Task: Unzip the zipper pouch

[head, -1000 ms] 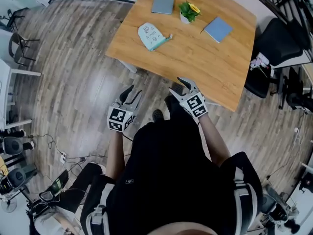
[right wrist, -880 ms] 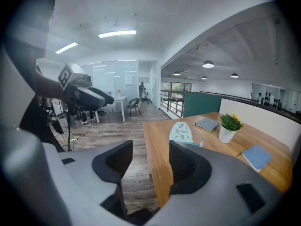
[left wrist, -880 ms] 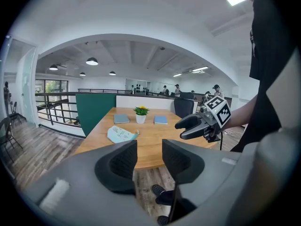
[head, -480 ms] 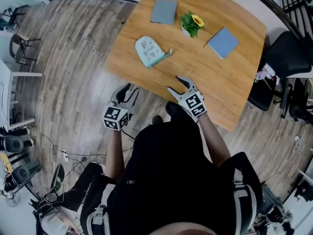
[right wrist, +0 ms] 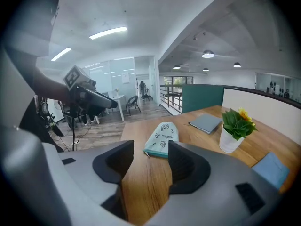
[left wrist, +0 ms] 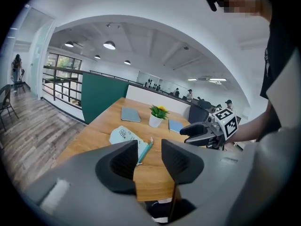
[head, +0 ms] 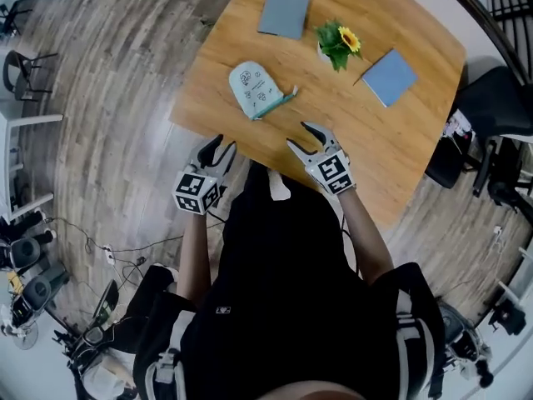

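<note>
The zipper pouch (head: 255, 89) is pale green with small prints and a teal zipper edge. It lies flat near the front left corner of the wooden table (head: 366, 136). My left gripper (head: 220, 146) is at the table's front edge, short of the pouch. It is open with nothing between its jaws, which have just been closing a little. My right gripper (head: 301, 137) is open and empty over the front of the table, to the right of the pouch. The left gripper view shows the pouch (left wrist: 123, 136) ahead of the jaws. In the right gripper view the pouch (right wrist: 162, 138) is ahead too.
A potted sunflower plant (head: 337, 42) stands at the back of the table, between a grey notebook (head: 284, 12) and a blue notebook (head: 390, 77). A black office chair (head: 491, 107) is at the right. Wooden floor and cables are at the left.
Both grippers have moved forward from over the floor to the table's front edge. The pouch has stayed where it was on the table.
</note>
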The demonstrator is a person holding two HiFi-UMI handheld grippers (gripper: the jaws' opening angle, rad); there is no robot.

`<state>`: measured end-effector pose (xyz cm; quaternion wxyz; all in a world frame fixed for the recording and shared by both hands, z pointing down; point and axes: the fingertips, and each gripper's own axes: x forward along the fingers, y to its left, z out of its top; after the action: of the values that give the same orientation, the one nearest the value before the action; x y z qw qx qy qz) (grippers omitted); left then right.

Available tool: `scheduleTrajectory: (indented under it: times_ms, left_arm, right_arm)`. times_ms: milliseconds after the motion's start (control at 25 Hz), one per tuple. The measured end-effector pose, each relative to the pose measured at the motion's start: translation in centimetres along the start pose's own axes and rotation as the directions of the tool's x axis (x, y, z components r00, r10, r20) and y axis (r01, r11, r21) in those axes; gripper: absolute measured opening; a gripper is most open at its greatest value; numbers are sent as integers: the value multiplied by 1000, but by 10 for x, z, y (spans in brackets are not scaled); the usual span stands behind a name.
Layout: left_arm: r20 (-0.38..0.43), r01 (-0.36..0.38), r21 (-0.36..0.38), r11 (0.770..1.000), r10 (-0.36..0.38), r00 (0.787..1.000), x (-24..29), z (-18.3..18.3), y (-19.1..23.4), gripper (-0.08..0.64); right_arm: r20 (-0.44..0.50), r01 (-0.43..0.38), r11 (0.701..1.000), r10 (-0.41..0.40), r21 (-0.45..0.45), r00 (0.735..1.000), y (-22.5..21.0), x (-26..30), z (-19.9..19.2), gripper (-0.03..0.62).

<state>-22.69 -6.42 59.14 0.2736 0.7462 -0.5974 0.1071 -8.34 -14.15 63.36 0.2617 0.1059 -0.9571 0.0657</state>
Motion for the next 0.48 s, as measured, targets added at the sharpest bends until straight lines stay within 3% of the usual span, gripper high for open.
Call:
scheduleTrajectory:
  times_ms: [280, 480]
  left_arm:
    - [14, 126, 13, 992, -126, 992, 17, 1, 14, 138]
    - [12, 197, -67, 978, -197, 980, 35, -9, 17, 138]
  right_arm:
    - [-36, 117, 992, -115, 44, 993, 15, 15, 7, 229]
    - [-4, 205, 978, -205, 49, 979, 18, 13, 20, 206]
